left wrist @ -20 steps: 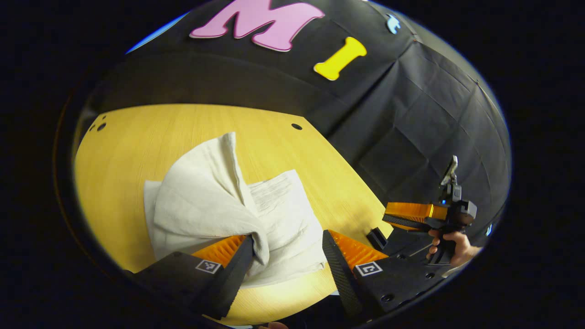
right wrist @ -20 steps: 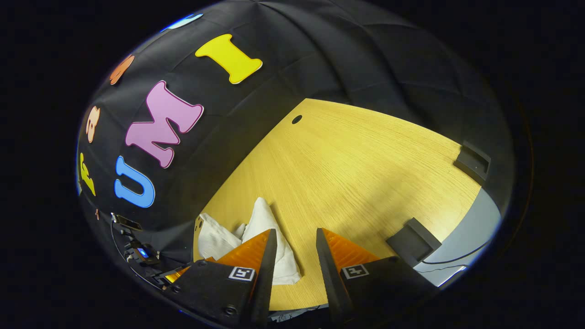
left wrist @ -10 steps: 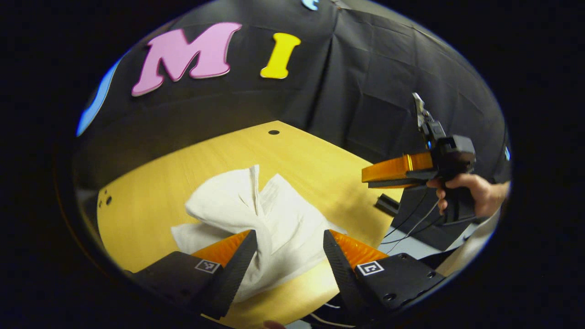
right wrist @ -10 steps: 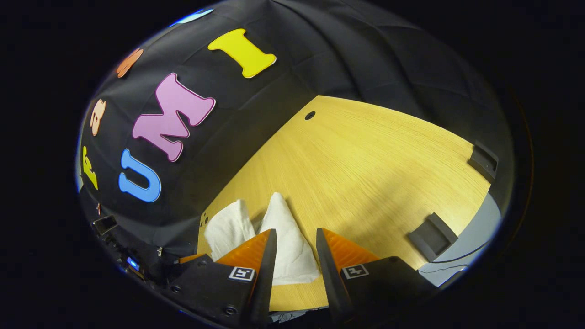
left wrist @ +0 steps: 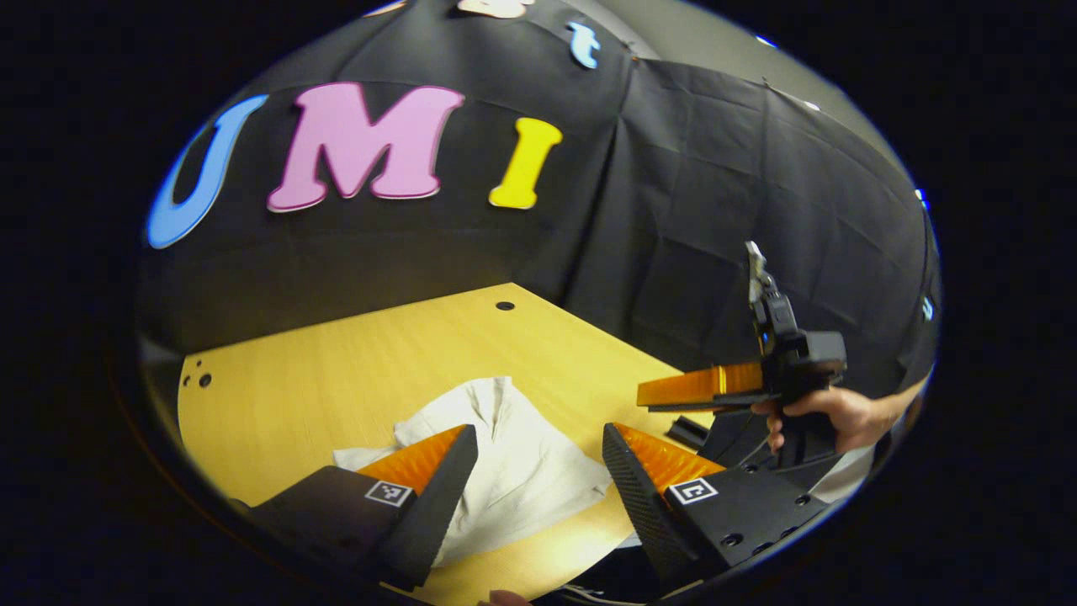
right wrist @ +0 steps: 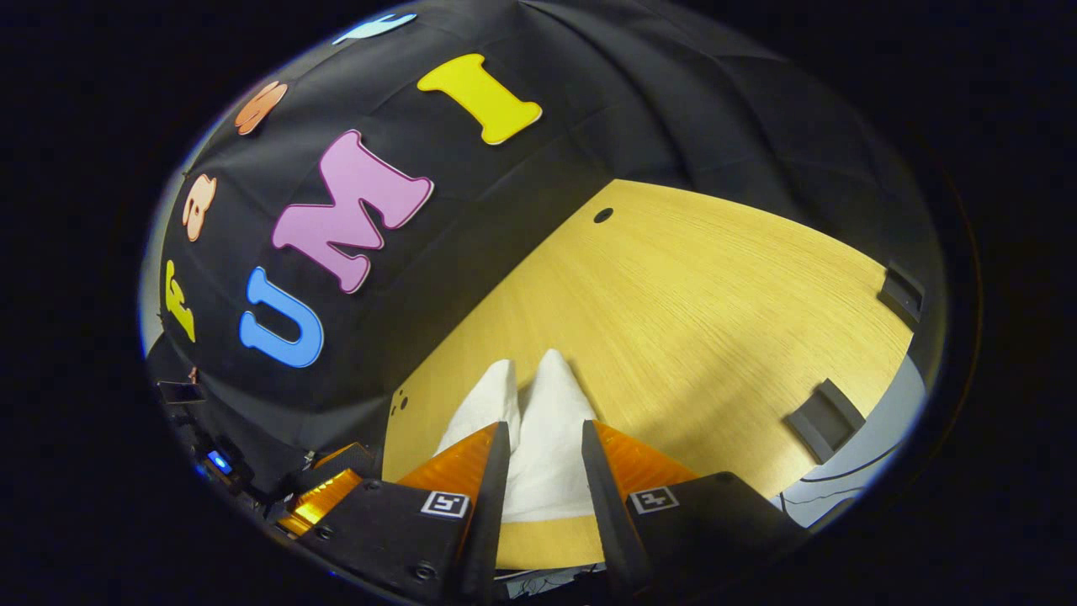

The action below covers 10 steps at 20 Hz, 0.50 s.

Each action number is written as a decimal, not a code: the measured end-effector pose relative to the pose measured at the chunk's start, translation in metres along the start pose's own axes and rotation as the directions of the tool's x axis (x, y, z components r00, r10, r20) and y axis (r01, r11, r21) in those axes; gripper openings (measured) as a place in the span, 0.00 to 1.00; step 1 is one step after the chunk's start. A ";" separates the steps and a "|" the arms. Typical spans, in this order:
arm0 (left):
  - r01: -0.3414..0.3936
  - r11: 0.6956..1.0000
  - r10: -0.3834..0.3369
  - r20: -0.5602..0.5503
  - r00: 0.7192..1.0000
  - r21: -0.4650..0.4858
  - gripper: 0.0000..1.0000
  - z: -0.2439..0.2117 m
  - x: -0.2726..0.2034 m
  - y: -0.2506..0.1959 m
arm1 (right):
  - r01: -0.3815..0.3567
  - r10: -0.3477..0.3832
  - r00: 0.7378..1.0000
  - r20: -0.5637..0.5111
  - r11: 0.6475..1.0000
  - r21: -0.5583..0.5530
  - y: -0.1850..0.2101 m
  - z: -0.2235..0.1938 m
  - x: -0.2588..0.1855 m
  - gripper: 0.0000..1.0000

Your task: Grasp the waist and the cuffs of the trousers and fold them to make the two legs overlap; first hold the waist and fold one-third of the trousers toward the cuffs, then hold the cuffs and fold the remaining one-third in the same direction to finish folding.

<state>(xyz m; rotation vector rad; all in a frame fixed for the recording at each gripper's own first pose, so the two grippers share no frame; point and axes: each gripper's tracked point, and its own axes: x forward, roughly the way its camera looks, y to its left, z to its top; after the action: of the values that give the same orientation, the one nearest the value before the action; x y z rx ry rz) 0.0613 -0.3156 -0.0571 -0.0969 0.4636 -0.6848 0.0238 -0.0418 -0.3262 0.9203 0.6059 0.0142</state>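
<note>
Lying bunched on table [left wrist: 336, 353], trousers [left wrist: 513, 454] beyond left gripper [left wrist: 538, 471] parted fingers [left wrist: 442, 484]

Pale off-white cloth trousers [left wrist: 522, 459]: one item, loosely folded into a rumpled, creased bundle, lying flat on a yellow wood-grain tabletop [left wrist: 336, 362]. Seen just ahead of and between the left gripper [left wrist: 538, 438] fingers, not gripped. In the right gripper view, trousers [right wrist: 543, 438] show two rounded lobes side by side, ahead of the right gripper [right wrist: 543, 433].
</note>
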 end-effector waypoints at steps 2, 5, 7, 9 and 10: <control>-0.041 0.994 0.047 0.052 0.998 -0.100 0.94 0.011 -0.008 0.025 | -0.035 0.035 0.999 0.006 0.999 -0.024 0.022 -0.001 -0.003 0.54; -0.147 0.974 0.165 0.095 0.982 -0.172 0.94 0.022 -0.037 0.069 | -0.088 0.088 0.996 0.004 0.994 -0.060 0.054 -0.003 -0.005 0.54; -0.211 0.952 0.238 0.102 0.966 -0.221 0.94 0.020 -0.052 0.094 | -0.111 0.111 0.994 0.000 0.991 -0.078 0.072 -0.006 -0.005 0.54; -0.250 0.929 0.286 0.104 0.952 -0.273 0.94 0.013 -0.065 0.107 | -0.117 0.118 0.993 0.002 0.987 -0.107 0.083 -0.007 -0.005 0.54; -0.265 0.915 0.306 0.097 0.947 -0.305 0.94 0.009 -0.073 0.111 | -0.122 0.123 0.992 -0.003 0.985 -0.122 0.087 -0.009 -0.004 0.55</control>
<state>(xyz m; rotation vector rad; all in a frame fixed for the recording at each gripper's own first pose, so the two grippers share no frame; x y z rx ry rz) 0.0811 -0.1840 -0.0478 -0.3450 0.4265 -0.3144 0.0369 0.0176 -0.2637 0.8374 0.5373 0.1577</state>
